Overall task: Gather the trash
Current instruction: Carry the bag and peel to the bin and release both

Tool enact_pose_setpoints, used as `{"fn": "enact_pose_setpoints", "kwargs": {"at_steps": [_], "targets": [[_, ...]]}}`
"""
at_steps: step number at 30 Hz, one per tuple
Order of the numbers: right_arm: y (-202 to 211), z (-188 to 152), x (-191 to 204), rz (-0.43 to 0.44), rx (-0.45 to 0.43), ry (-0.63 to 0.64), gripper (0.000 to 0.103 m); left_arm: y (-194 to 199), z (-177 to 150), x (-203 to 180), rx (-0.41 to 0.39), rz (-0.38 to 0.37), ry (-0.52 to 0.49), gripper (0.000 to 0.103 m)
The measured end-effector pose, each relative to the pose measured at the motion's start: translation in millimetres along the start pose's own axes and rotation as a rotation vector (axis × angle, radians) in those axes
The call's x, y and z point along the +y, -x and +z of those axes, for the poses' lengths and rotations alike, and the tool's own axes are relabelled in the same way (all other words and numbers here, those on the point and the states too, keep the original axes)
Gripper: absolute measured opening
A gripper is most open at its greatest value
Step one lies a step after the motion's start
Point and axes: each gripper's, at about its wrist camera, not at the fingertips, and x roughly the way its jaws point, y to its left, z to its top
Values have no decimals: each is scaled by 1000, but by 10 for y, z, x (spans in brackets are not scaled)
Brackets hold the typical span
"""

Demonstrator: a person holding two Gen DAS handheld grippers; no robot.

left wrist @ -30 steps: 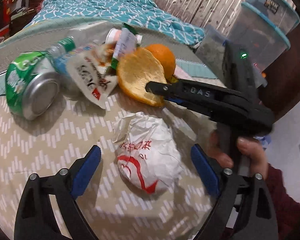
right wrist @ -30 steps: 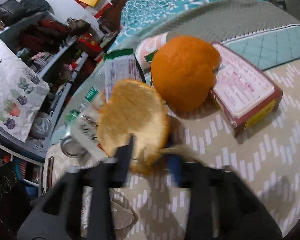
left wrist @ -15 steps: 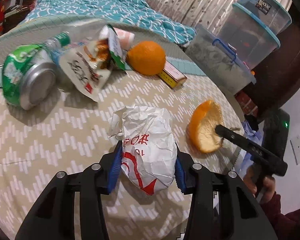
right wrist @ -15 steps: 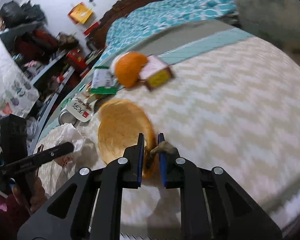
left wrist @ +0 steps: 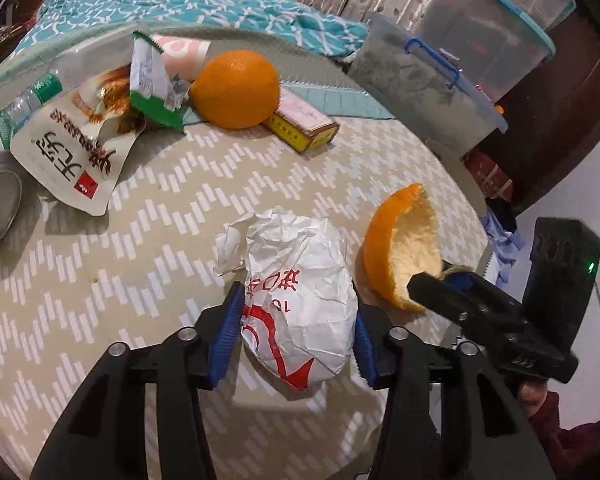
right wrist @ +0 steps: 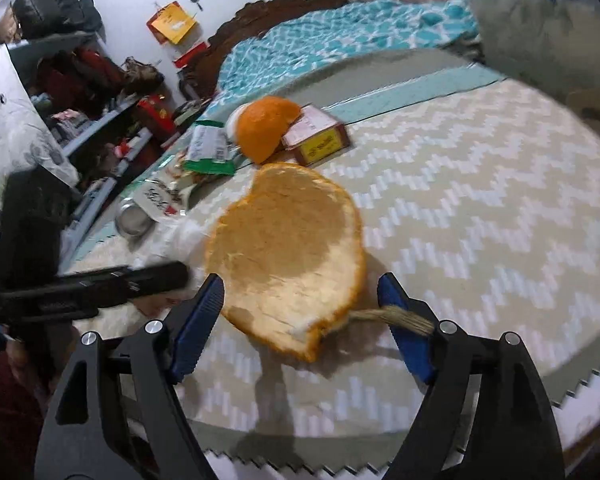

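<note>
Left gripper [left wrist: 296, 328] has its pads squeezed on the wrapper [left wrist: 300, 296], dead centre at 6 o'clock. Right gripper [right wrist: 302, 316] is opening wide, and the peel [right wrist: 288, 256] sits loose between the jaws near the table [right wrist: 480, 200] edge, so it could slide off. Wrapper's crumpled, might slip. Farther off, around 11 o'clock: orange [left wrist: 236, 88], box [left wrist: 304, 124], pouch [left wrist: 72, 156].
</note>
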Motion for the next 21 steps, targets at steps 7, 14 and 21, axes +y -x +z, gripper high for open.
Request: {"fn": "enact_pose_setpoints", "kwargs": {"at_steps": [7,14,21], "targets": [[-109,77,-220,14,3,-94,19,-46,46,-32,-5,12,-36,42],[158,210,-572,-7,-103,-188,14,-242,265,-254,47,-38,-65,41],[671,451,-1254,-101,-256,-274,14,-652,714,-916,78,-111,-201,41]]}}
